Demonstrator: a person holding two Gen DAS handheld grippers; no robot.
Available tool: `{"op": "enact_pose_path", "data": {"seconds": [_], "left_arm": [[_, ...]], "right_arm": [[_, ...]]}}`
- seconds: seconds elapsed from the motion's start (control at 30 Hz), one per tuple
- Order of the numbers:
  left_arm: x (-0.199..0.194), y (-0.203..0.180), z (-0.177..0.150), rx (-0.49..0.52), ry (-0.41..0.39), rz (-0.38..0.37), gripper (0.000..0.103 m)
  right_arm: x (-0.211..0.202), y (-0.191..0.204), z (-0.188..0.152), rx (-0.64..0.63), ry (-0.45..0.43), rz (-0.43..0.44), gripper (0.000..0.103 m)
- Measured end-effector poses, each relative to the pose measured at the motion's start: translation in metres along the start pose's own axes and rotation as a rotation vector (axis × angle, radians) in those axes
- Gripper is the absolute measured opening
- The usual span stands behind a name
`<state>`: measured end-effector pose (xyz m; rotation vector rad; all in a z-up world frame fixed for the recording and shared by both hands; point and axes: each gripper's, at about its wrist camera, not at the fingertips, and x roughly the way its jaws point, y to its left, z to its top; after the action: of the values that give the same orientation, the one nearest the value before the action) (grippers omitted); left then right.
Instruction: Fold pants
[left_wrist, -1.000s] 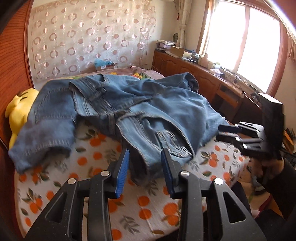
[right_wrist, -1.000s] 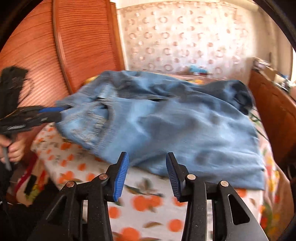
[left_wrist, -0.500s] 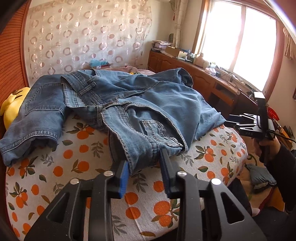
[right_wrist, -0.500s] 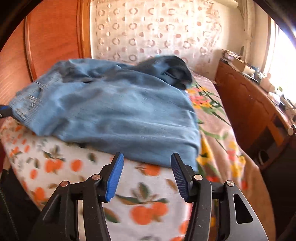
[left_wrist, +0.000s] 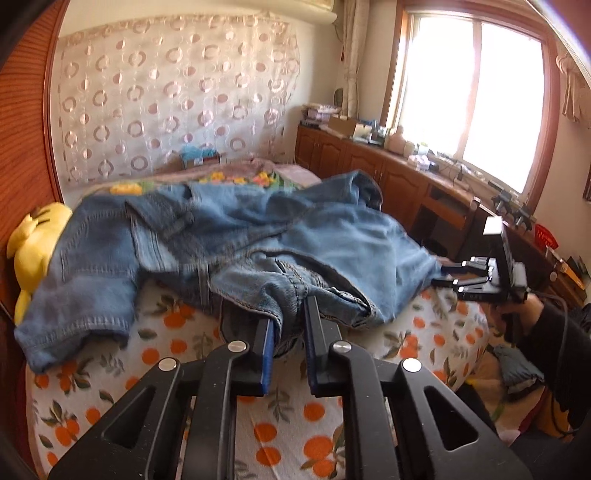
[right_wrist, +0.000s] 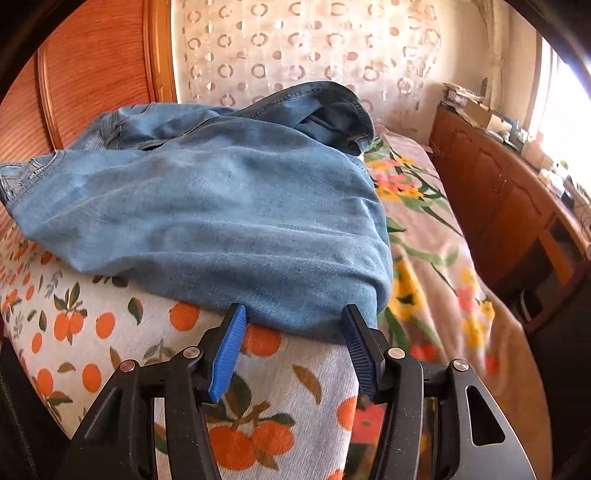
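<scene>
Jeans (left_wrist: 229, 240) lie crumpled across the bed (left_wrist: 177, 347) in the left wrist view, spread from nine o'clock to three o'clock. The left gripper (left_wrist: 290, 328) at six o'clock has just been closing, and its fingers (left_wrist: 267, 343) now pinch a bunched denim edge between them. The right gripper (left_wrist: 476, 278) shows at three o'clock beside the cloth's far edge. A yellow plush toy (left_wrist: 31, 247) sits at nine o'clock.

From the right wrist, the jeans fill the centre. The right gripper's fingers (right_wrist: 227, 350) stand moderately wide at six o'clock, straddling the near fold without pressing it.
</scene>
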<state>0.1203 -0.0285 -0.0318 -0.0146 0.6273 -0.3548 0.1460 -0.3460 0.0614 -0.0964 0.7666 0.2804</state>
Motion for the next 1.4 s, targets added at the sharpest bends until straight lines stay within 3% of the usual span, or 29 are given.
{"op": "enact_pose_path", "data": {"seconds": [0.07, 0.1, 0.13, 0.2, 0.47, 0.7, 0.83, 1.03, 1.2, 1.4], "left_arm": [[-0.002, -0.002, 0.013, 0.008, -0.022, 0.007, 0.014], [-0.003, -0.002, 0.018, 0.012, -0.028, 0.009, 0.014], [-0.003, -0.003, 0.024, 0.016, -0.035, 0.011, 0.014], [-0.006, -0.005, 0.034, 0.028, -0.050, 0.016, 0.013], [-0.052, -0.020, 0.066, 0.059, -0.131, 0.023, 0.012], [-0.108, -0.030, 0.072, 0.079, -0.191, 0.033, 0.011], [-0.123, -0.023, 0.040, 0.068, -0.146, 0.046, 0.011], [-0.118, -0.005, -0.030, -0.002, 0.007, 0.061, 0.011], [-0.099, -0.005, -0.056, -0.024, 0.102, 0.059, 0.016], [-0.108, -0.007, -0.061, 0.002, 0.100, 0.060, 0.027]], "right_arm": [[0.004, -0.007, -0.001, 0.015, -0.012, -0.006, 0.039], [0.003, -0.007, -0.002, 0.026, -0.015, -0.011, 0.018], [0.004, -0.010, -0.002, 0.044, -0.012, -0.017, 0.006], [0.005, -0.016, -0.003, 0.066, -0.011, -0.015, 0.003], [-0.037, -0.041, 0.012, 0.101, -0.165, -0.041, 0.002], [-0.083, -0.048, 0.019, 0.044, -0.259, -0.021, 0.001], [-0.087, -0.047, -0.001, 0.030, -0.263, 0.032, 0.001], [-0.067, -0.053, -0.046, 0.002, -0.189, 0.107, 0.001], [-0.036, -0.067, -0.068, 0.011, -0.114, 0.140, 0.002], [-0.032, -0.077, -0.067, 0.005, -0.112, 0.130, 0.005]]}}
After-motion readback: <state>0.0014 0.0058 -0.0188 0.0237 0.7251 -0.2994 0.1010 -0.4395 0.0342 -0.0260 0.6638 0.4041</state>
